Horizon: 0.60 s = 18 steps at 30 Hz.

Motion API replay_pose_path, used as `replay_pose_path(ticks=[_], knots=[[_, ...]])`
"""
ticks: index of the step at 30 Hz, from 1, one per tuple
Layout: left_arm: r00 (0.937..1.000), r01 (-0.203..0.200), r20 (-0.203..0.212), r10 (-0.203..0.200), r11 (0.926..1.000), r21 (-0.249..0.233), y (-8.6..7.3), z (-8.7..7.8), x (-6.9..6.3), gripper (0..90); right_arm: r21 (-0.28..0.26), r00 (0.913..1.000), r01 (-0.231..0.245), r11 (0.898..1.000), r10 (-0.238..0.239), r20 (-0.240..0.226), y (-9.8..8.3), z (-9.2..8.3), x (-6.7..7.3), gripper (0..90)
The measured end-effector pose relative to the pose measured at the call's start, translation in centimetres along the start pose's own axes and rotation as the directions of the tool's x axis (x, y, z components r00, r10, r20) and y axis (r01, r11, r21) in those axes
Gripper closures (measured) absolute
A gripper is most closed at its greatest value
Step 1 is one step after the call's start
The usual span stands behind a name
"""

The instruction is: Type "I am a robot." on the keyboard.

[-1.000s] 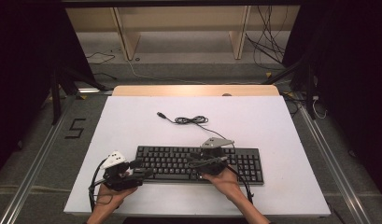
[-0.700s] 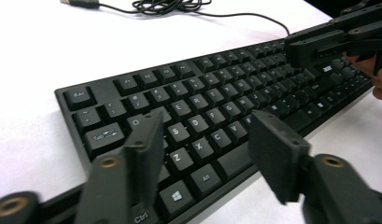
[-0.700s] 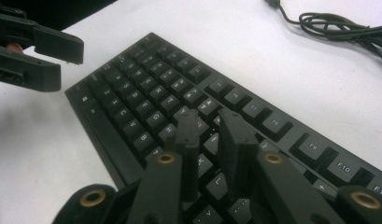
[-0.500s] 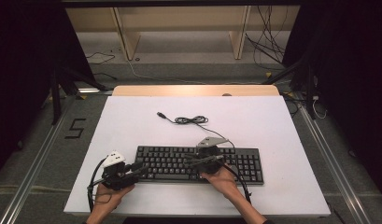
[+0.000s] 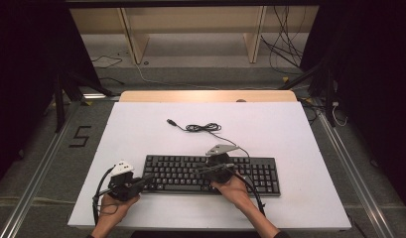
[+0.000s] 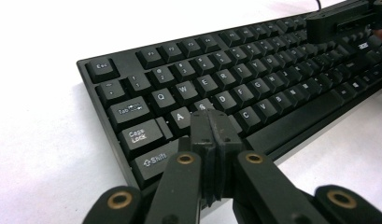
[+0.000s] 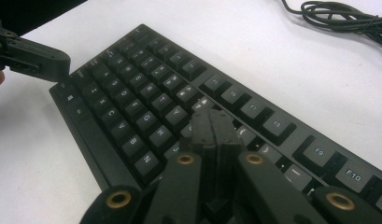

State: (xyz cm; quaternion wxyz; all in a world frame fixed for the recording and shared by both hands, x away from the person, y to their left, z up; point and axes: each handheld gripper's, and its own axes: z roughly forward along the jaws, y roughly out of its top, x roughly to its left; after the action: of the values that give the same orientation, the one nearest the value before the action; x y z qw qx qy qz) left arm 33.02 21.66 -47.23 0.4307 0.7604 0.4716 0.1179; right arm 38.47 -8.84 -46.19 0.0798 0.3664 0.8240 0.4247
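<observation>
Down at the bottom of the high view our two hands come in, each with a gripper over the black keyboard (image 5: 210,174), which lies across the lower middle of the white table (image 5: 141,129).

Our left gripper (image 6: 211,122) has its jaws pressed flat together with nothing between them; they have just been closing. In the left gripper view its tip sits low in the frame, above the keys around A, S and Z, near the keyboard's left end. Our right gripper (image 7: 213,125) is the same — jaws just drawn shut, empty — and in the right gripper view its tip hangs over the keys below the function row, near the middle of the board. Whether either tip already touches a key we cannot tell.

We judge the step to be pressing keys with the closed tips. To do it well, we should come straight down on one keycap at a time, aiming for its centre so the blunt tip does not catch a neighbour, press lightly, and lift clear before moving — keeping the two grippers apart.

Farther back, in the upper middle of the high view, the keyboard's cable (image 5: 203,128) lies coiled on the table, its plug (image 5: 170,121) loose and well clear of our hands.
</observation>
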Motion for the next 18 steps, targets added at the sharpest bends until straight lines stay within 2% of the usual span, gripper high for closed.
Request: replay_pose_path(ticks=[7,18], knots=[[0.9996,0.013,-0.024,-0.012,0.9998,0.014,0.0,0.1,0.4,88.9,0.015,1.0000,-0.003,1.000,0.003,0.005,0.1,0.5,-0.1,90.0],[0.9993,0.017,-0.034,-0.015,0.9986,0.049,-0.2,0.5,0.7,88.9,0.045,0.9999,-0.001,0.999,0.001,0.012,0.1,1.4,0.0,90.0]])
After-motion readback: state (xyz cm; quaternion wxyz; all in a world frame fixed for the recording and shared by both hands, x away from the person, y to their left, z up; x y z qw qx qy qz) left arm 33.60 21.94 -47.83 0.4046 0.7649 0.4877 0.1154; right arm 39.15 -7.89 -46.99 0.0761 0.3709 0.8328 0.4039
